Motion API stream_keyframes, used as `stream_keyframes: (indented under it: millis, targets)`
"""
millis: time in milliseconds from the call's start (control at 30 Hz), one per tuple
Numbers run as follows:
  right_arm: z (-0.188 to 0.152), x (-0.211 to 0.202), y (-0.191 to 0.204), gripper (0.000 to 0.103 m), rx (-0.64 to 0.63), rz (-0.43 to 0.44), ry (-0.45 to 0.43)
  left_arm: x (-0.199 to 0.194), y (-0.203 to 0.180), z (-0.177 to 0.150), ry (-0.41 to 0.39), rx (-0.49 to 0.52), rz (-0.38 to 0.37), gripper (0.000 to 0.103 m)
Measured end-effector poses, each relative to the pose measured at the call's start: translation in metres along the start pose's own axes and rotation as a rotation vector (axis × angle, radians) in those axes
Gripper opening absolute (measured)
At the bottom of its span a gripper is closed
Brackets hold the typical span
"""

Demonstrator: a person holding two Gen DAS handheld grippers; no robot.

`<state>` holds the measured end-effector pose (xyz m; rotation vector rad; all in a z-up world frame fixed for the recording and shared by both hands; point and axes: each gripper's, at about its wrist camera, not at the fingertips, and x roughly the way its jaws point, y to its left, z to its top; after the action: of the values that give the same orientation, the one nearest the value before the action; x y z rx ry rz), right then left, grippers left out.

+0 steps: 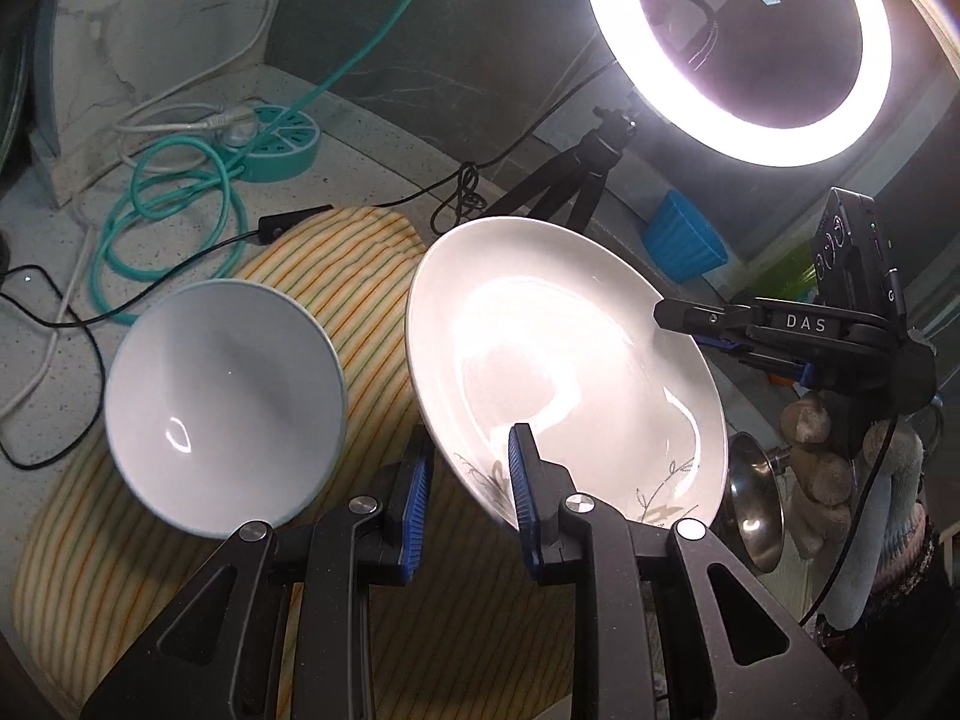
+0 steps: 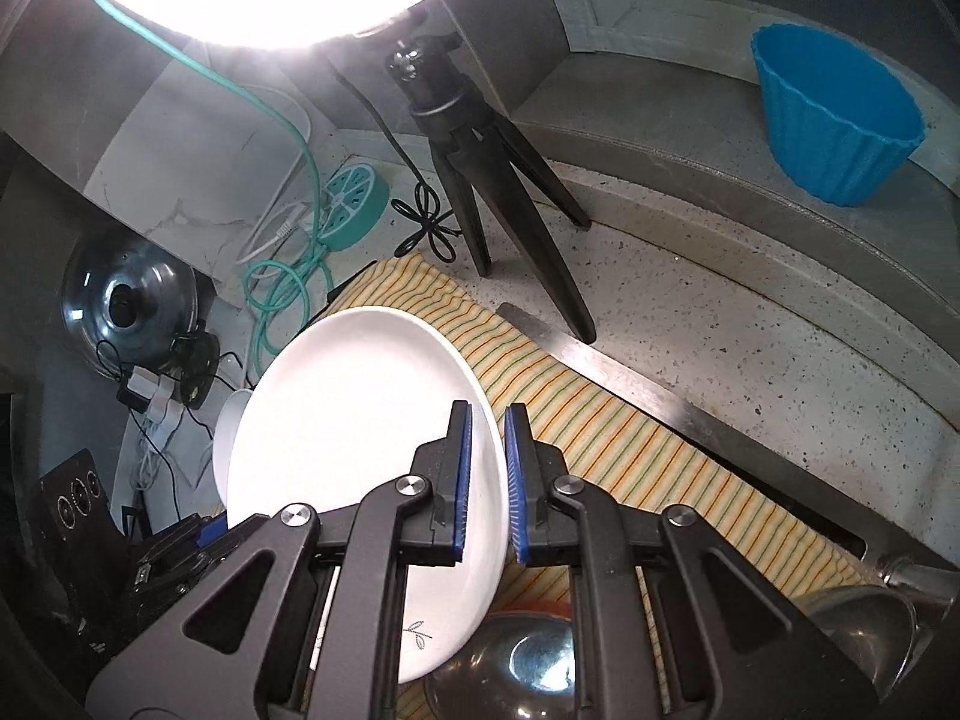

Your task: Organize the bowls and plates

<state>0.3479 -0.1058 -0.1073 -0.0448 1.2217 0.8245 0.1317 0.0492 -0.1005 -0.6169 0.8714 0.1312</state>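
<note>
The left gripper (image 1: 471, 474) has its two blue-padded fingers on either side of the near rim of a white plate (image 1: 558, 354), one pad on the glossy inside face and the other behind the rim; the pads look pressed on the edge, so it is grasping the plate. The right gripper (image 2: 486, 468) straddles the opposite rim of the same plate (image 2: 354, 444), one pad over the inner face and one outside. A narrow gap shows beside the rim there, so I cannot tell whether it is clamped or only closing around it.

The plate is held tilted, raised above a yellow striped cloth (image 1: 354, 276) that lies on a speckled counter (image 2: 720, 348). It is plain white and shiny, with a shallow well that catches a bright glare, and a small grey leaf-and-stem print near the lower rim.

One plate shows. Just to its left in the left wrist view sits one white bowl (image 1: 225, 408), also tipped up, deep and glossy, apart from the plate. One steel bowl (image 2: 516, 666) lies below the plate in the right wrist view, and a second steel vessel (image 2: 870, 624) sits at the right edge.

One ring lamp (image 1: 735, 48) on a black tripod (image 2: 498, 180) stands behind the cloth, one blue ribbed cup (image 2: 834, 120) rests on the ledge, and one round teal power strip (image 1: 279, 144) lies among coiled cables.
</note>
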Motion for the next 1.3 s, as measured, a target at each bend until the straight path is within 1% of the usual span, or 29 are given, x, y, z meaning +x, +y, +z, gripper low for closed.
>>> stream_keyframes:
  millis: [267,567,733,967,1033,1167,1300]
  targets:
    - [-0.019,-0.046,0.018,0.011,0.008,-0.016,-0.047,-0.034,-0.013,0.0,-0.007,0.047,-0.045,0.023]
    - [-0.06,-0.105,0.035,0.011,0.049,-0.043,-0.116,-0.064,-0.029,-0.016,0.005,0.122,-0.109,0.023]
    - [-0.092,-0.125,0.035,0.011,0.104,-0.054,-0.143,-0.076,-0.038,-0.03,0.031,0.168,-0.145,0.023]
    - [-0.15,-0.15,0.035,0.011,0.175,-0.084,-0.178,-0.086,-0.051,-0.053,0.078,0.234,-0.185,0.023]
    - [-0.168,-0.155,0.033,0.011,0.202,-0.081,-0.19,-0.088,-0.053,-0.059,0.09,0.252,-0.194,0.023]
    - [-0.208,-0.158,0.028,0.011,0.26,-0.065,-0.195,-0.085,-0.058,-0.069,0.119,0.293,-0.206,0.023]
    - [-0.239,-0.156,0.017,0.011,0.323,-0.062,-0.208,-0.08,-0.062,-0.082,0.15,0.333,-0.211,0.023]
